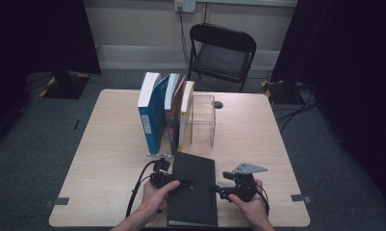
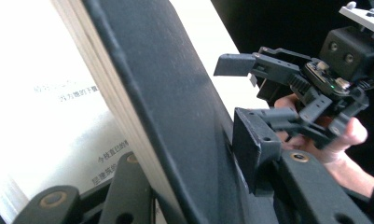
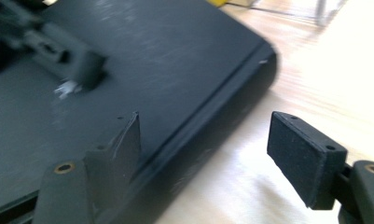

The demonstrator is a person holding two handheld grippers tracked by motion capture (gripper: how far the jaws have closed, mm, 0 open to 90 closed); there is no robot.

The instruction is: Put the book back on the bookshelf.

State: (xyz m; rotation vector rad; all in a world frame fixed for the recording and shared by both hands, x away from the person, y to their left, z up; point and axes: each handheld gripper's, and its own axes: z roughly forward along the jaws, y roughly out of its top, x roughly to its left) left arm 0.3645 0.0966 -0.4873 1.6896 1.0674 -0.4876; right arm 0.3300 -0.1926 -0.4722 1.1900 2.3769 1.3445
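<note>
On the tabletop lies the black book: the left tongs pinch its lifted cover, while the right tongs gape released astride its edge.

The high view looks forward and down from above the person's side, taking in the whole table with a chair beyond it. The left gripper view sits very close, staring along its own jaws at the edge of the black book, and catches the right gripper farther off. The right gripper view (low, near the tabletop) faces the same book's corner; all three share that book.
</note>
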